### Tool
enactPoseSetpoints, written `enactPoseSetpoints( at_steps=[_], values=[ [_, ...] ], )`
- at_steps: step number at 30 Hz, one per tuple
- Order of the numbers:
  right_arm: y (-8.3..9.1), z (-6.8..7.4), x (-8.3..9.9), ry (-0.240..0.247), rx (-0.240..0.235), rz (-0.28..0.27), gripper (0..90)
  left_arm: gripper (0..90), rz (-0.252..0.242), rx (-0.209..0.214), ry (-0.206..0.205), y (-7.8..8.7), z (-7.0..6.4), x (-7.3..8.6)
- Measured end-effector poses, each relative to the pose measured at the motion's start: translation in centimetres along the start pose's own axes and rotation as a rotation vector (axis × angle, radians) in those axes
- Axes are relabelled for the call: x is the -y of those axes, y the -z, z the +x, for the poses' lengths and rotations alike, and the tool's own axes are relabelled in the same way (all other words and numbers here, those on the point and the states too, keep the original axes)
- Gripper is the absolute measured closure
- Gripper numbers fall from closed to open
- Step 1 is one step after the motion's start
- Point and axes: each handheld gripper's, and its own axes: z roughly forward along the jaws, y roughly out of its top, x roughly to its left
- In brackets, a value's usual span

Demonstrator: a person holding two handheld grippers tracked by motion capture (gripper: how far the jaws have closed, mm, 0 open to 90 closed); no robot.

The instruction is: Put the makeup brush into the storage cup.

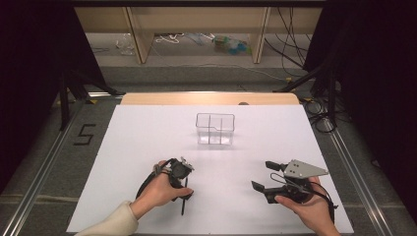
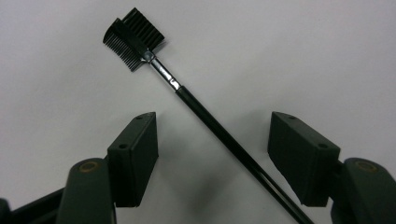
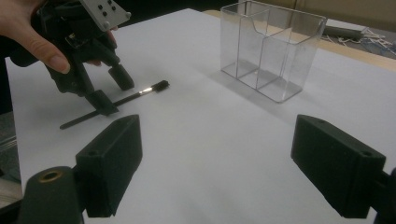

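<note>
We log: brow comb point(image 2: 133, 41) flat on the near-left counter point(image 1: 147, 142), between the wide-open left claw point(image 2: 212, 154); right claw point(image 3: 224, 163) wide open, empty; clear organiser point(image 1: 215, 129) far centre.

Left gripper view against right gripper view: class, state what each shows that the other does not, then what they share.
Left gripper view alone: the comb-and-brush head in close detail, teeth on one side, bristles on the other.

Right gripper view alone: the clear divided container standing upright, and the left tongs straddling the tool, held by a hand.

Shared: the slim black brow tool lying flat on the white table, and open tongs in the foreground.
</note>
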Motion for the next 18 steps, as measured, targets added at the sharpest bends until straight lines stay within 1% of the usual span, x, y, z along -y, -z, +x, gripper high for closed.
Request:
enactPoseSetpoints(
  at_steps=[2,3,4,5,6,8,10,11,12,13,14,17,18],
  values=[
    [0.03,-0.01,-0.01,0.0,0.001,0.004,17.7,33.8,-0.001,-0.001,-0.001,0.0,0.02,-0.02],
    [-0.13,-0.02,0.06,0.001,0.001,-0.01,17.7,33.8,0.02,0.001,-0.021,0.12,0.21,-0.05],
    [0.09,-0.01,-0.01,0.003,0.012,0.016,17.7,34.1,0.019,0.002,-0.017,0.12,0.21,-0.06],
    [-0.11,-0.03,0.05,0.002,0.0,-0.008,17.7,34.4,0.016,0.004,-0.01,0.09,0.22,-0.07],
    [-0.11,-0.02,0.04,0.002,0.0,-0.008,17.7,34.7,0.009,0.003,-0.001,0.05,0.22,-0.07],
    [0.0,-0.02,0.01,0.002,-0.001,0.004,17.7,35.6,0.022,0.002,-0.004,0.12,0.31,-0.13],
    [-0.01,-0.02,0.01,0.003,0.0,0.004,17.7,35.9,0.019,0.001,-0.008,0.06,0.36,-0.22],
    [-0.12,0.01,0.04,0.001,-0.003,-0.011,17.7,35.9,0.017,0.001,0.001,-0.01,0.29,-0.31],
    [0.17,0.03,-0.06,0.007,0.012,0.02,17.7,36.0,0.028,0.001,0.013,-0.05,0.16,-0.44],
    [0.18,0.03,-0.06,0.008,0.013,0.021,17.7,36.2,0.037,0.0,0.005,-0.02,0.2,-0.5],
    [-0.1,0.0,0.04,0.006,0.0,-0.012,17.7,36.7,0.039,0.001,0.006,-0.01,0.19,-0.51],
    [-0.11,0.0,0.06,-0.003,-0.006,-0.013,17.7,40.1,0.038,-0.006,0.004,0.03,0.21,-0.5],
    [0.03,-0.01,0.0,-0.001,-0.004,0.005,17.7,41.9,0.034,-0.007,0.01,0.03,0.22,-0.49]
  ],
)
